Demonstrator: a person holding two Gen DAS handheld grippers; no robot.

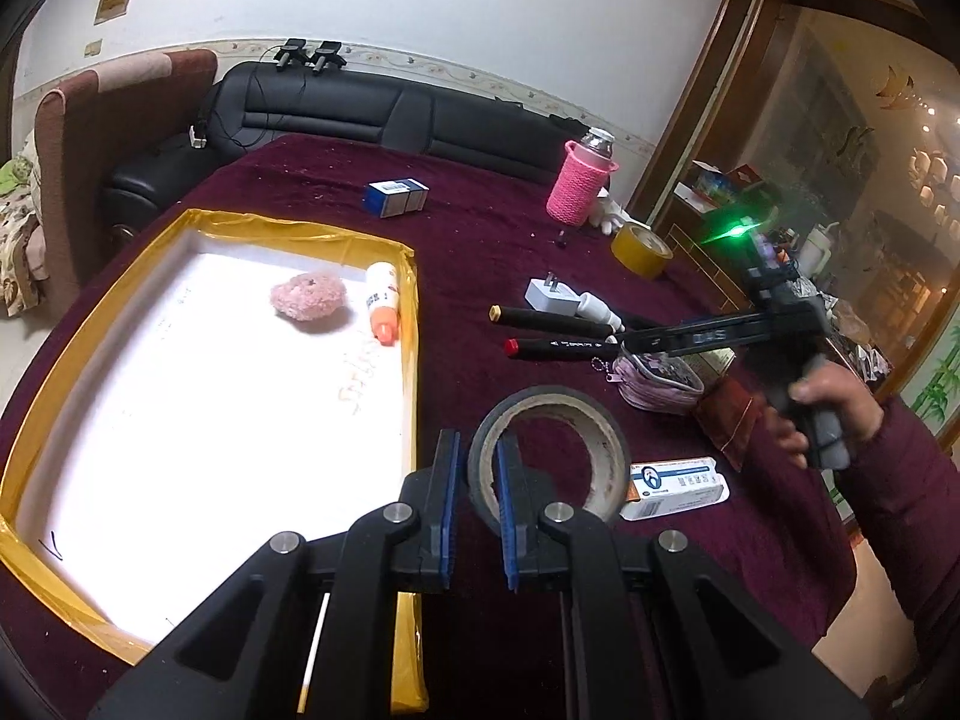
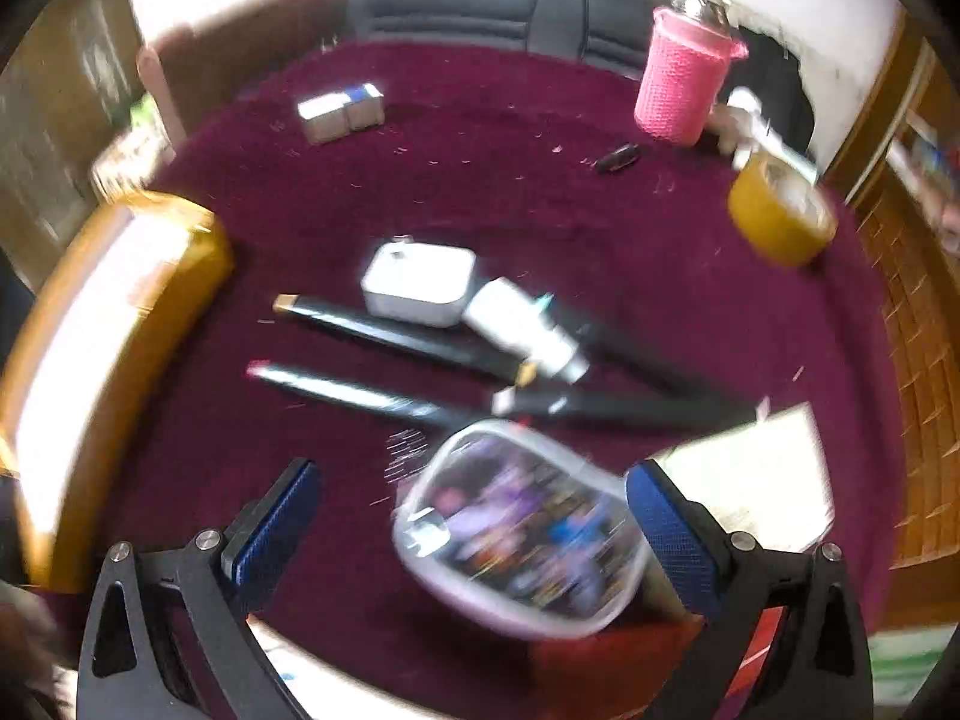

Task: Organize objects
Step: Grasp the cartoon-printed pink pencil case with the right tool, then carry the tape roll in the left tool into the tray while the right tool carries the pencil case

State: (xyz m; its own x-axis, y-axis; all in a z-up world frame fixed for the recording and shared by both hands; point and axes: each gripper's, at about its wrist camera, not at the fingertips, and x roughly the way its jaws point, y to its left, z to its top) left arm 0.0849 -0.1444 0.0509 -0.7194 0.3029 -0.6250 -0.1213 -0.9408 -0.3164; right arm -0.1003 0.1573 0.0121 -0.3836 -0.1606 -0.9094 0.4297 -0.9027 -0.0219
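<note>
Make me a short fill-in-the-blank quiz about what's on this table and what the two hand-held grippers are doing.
1. The left hand-held gripper is shut on the wall of the grey ring-shaped ____ roll.
2. The pink fluffy ball lies inside the white ____ with yellow-taped rim.
3. The right hand-held gripper hangs open over the clear-rimmed patterned ____.

Missing words: tape; tray; pouch

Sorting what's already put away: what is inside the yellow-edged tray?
Inside the tray: a pink fluffy thing and an orange-capped tube. Its near corner is hidden behind the left gripper.
</note>
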